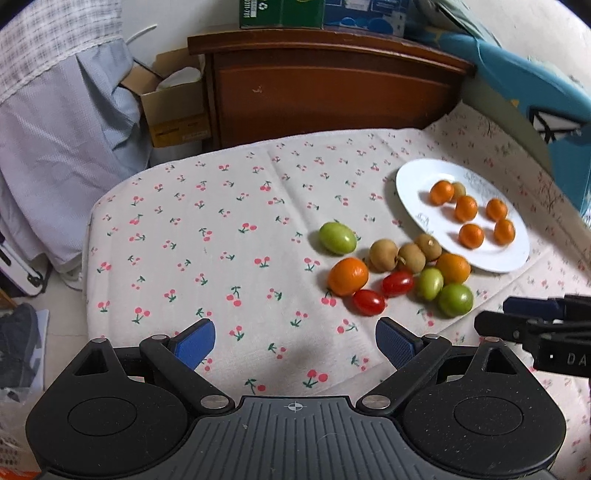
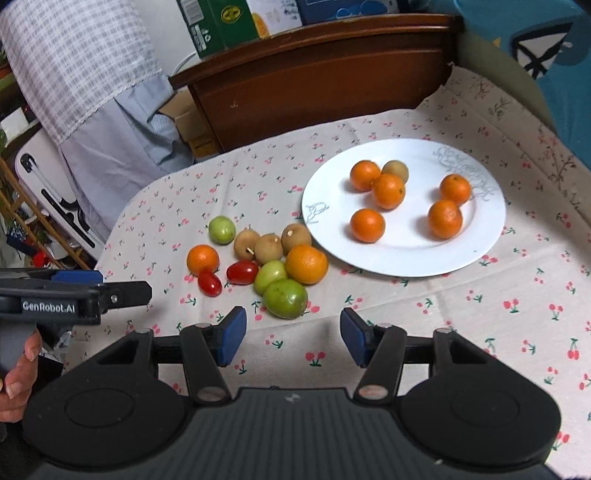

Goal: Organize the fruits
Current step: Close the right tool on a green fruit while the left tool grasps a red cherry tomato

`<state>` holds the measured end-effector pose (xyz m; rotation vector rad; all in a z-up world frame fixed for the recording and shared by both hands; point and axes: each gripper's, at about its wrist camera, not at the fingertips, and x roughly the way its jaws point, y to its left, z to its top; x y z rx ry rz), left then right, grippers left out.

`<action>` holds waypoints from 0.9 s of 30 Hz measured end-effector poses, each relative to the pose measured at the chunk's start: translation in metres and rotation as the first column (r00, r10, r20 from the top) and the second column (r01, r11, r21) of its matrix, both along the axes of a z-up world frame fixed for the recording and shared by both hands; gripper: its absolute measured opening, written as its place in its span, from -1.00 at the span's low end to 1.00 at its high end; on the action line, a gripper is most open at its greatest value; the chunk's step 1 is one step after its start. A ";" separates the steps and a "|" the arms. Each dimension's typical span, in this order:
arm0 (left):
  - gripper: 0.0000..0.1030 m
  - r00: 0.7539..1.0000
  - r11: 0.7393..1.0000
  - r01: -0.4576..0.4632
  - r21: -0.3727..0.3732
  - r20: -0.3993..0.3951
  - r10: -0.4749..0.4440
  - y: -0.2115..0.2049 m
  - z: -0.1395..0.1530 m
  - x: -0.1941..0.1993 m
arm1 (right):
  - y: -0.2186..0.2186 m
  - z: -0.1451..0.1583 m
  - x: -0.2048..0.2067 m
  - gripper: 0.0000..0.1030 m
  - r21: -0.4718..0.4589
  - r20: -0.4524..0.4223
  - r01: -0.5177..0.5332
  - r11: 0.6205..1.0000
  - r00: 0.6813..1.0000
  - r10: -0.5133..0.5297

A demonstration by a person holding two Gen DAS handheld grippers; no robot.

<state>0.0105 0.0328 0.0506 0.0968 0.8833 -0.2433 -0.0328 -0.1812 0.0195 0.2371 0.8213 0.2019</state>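
A white plate (image 2: 406, 258) (image 1: 413, 184) on the cherry-print cloth holds several small oranges (image 2: 388, 191) (image 1: 466, 208) and one brown longan (image 2: 396, 170). Left of the plate lies a loose cluster: two oranges (image 2: 306, 264) (image 1: 348, 276), three longans (image 2: 269, 249) (image 1: 384, 254), two red cherry tomatoes (image 2: 242, 272) (image 1: 397, 283) and three green fruits (image 2: 285, 298) (image 1: 337, 238). My right gripper (image 2: 292, 334) is open just short of the nearest green fruit, nothing between its blue pads. My left gripper (image 1: 295, 343) is open and empty, short of the cluster.
A dark wooden headboard (image 1: 325, 88) stands behind the cloth-covered surface, with boxes (image 1: 280, 14) on top. A cardboard box (image 1: 173, 107) and hanging cloth (image 1: 62, 129) sit to the left. The surface's left edge drops off to the floor. A hand (image 2: 18, 373) holds the left gripper's handle.
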 end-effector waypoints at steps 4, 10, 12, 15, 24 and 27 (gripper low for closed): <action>0.85 1.000 1.000 -0.004 0.014 0.011 0.004 -0.002 -0.002 0.002 | 0.004 -0.005 0.006 -0.03 -0.002 0.005 -0.011 1.000 1.000 0.011; 0.85 1.000 1.000 0.003 -0.008 0.018 -0.003 -0.003 -0.004 0.003 | 0.009 -0.011 0.017 -0.18 -0.018 0.011 -0.011 1.000 1.000 0.011; 0.83 1.000 1.000 0.011 -0.008 0.018 -0.011 -0.006 -0.006 0.004 | 0.010 -0.014 0.020 -0.30 -0.015 0.005 -0.009 1.000 1.000 0.009; 0.81 1.000 1.000 0.019 -0.024 0.018 -0.018 -0.009 -0.008 0.004 | 0.012 -0.018 0.022 -0.40 -0.021 -0.003 -0.016 1.000 1.000 0.016; 0.47 0.997 0.996 0.076 -0.048 0.033 -0.075 -0.027 -0.015 0.005 | 0.002 -0.014 0.016 -0.44 -0.001 -0.022 0.017 1.000 1.000 -0.017; 0.27 0.997 0.994 0.073 -0.082 0.028 -0.071 -0.029 -0.019 0.008 | -0.004 -0.014 0.014 -0.44 0.033 -0.040 0.037 0.999 0.999 -0.035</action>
